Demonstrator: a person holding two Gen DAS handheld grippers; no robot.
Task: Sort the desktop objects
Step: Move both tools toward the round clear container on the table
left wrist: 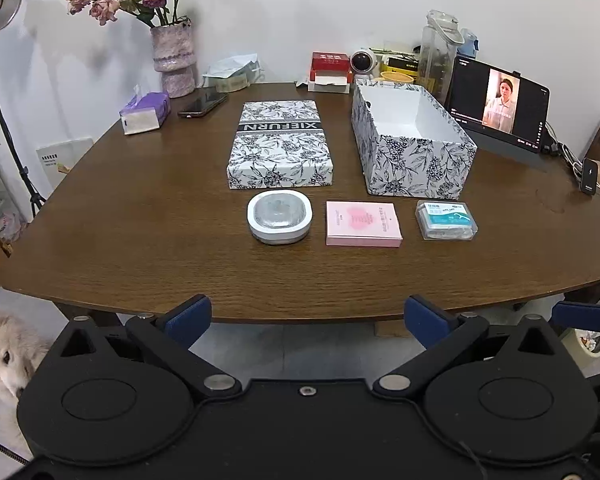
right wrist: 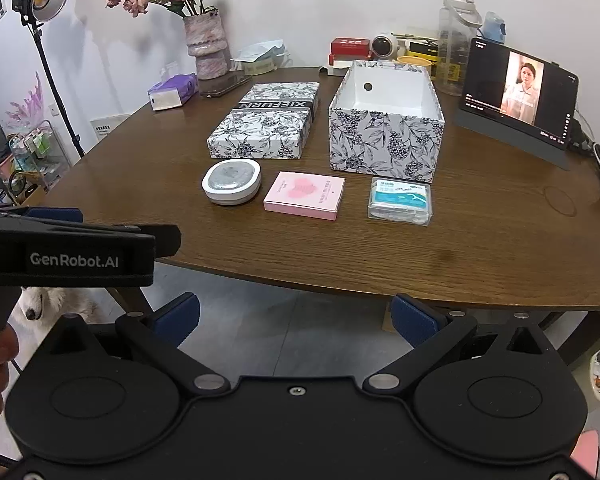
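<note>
On the brown table [left wrist: 140, 240] [right wrist: 380, 264] three small items lie in a row: a white rounded case [left wrist: 279, 216] [right wrist: 232, 181], a pink flat box [left wrist: 363, 223] [right wrist: 305, 195] and a clear floss-pick box [left wrist: 446, 220] [right wrist: 400, 201]. Behind them stand an open floral box [left wrist: 410, 148] [right wrist: 384, 136], empty inside, and its lid [left wrist: 279, 146] [right wrist: 264, 120]. My left gripper [left wrist: 307, 318] is open, held in front of the table's near edge. My right gripper [right wrist: 296, 314] is open too, just off that edge, with nothing between its fingers.
At the back are a vase of flowers [left wrist: 172, 56], a tissue pack [left wrist: 145, 113], a phone [left wrist: 202, 103], a red box [left wrist: 329, 65], a jar [left wrist: 440, 50] and a tablet [left wrist: 498, 106] playing video. A white dog [left wrist: 2, 354] is at floor level, left. A lamp stand [right wrist: 40, 20] rises at the left.
</note>
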